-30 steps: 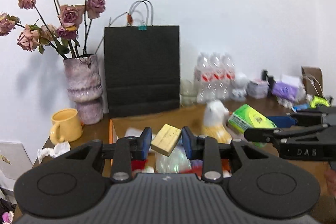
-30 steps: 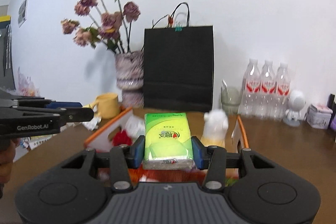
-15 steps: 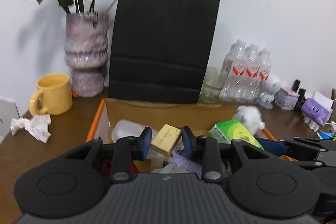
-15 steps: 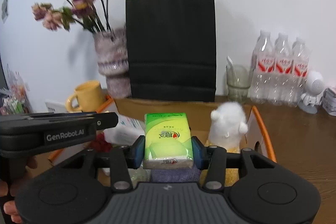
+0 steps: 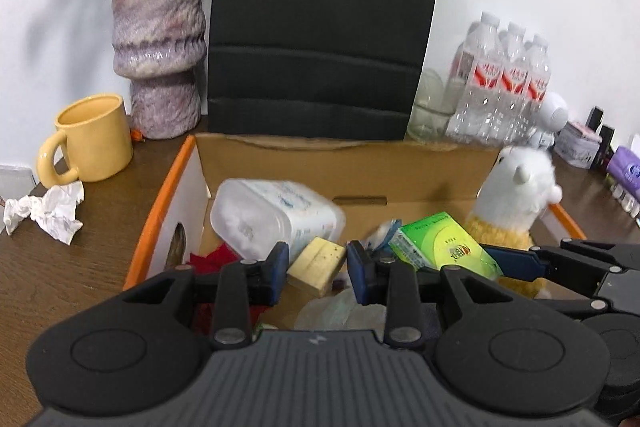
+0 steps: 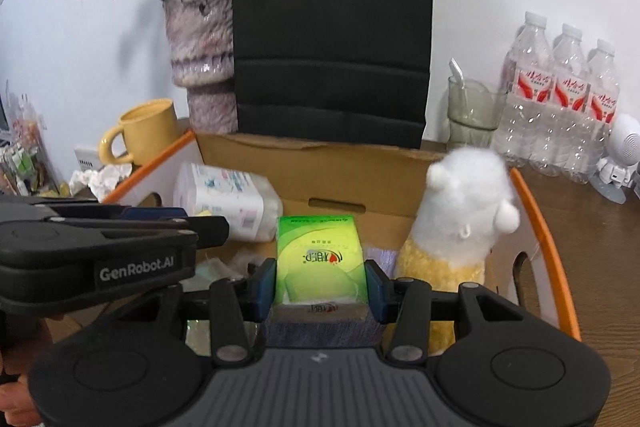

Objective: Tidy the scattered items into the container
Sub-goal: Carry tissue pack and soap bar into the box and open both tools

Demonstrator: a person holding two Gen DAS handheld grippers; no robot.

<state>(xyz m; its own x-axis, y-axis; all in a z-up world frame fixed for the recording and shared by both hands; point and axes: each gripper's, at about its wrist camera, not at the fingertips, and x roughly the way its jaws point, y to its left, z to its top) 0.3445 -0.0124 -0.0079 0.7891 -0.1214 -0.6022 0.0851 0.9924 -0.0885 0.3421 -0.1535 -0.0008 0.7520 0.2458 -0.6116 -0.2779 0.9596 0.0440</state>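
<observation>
A pale yellow block [image 5: 318, 265] sits tilted between the blue pads of my left gripper [image 5: 317, 273], which is shut on it over the cardboard box [image 5: 344, 163]. My right gripper [image 6: 321, 285] is shut on a green tissue pack [image 6: 320, 259], also over the box [image 6: 320, 163]. The left wrist view shows that pack [image 5: 444, 247] and the right gripper [image 5: 560, 267] at the right. Inside the box lie a white wipes pack [image 5: 276, 217], a white and yellow plush toy [image 6: 464, 211], a red cloth [image 5: 212, 263] and a bluish cloth.
Behind the box stand a black paper bag [image 5: 324, 23], a purple vase [image 5: 158, 43] with dried roses, a glass [image 6: 472, 115] and water bottles [image 6: 560, 107]. A yellow mug [image 5: 90, 139] and crumpled paper [image 5: 48, 211] lie left of the box. Small items crowd the table's right.
Both grippers have come forward and down over the box, each still holding its item. The box and the bag now loom larger, and the flowers have slid out at the top.
</observation>
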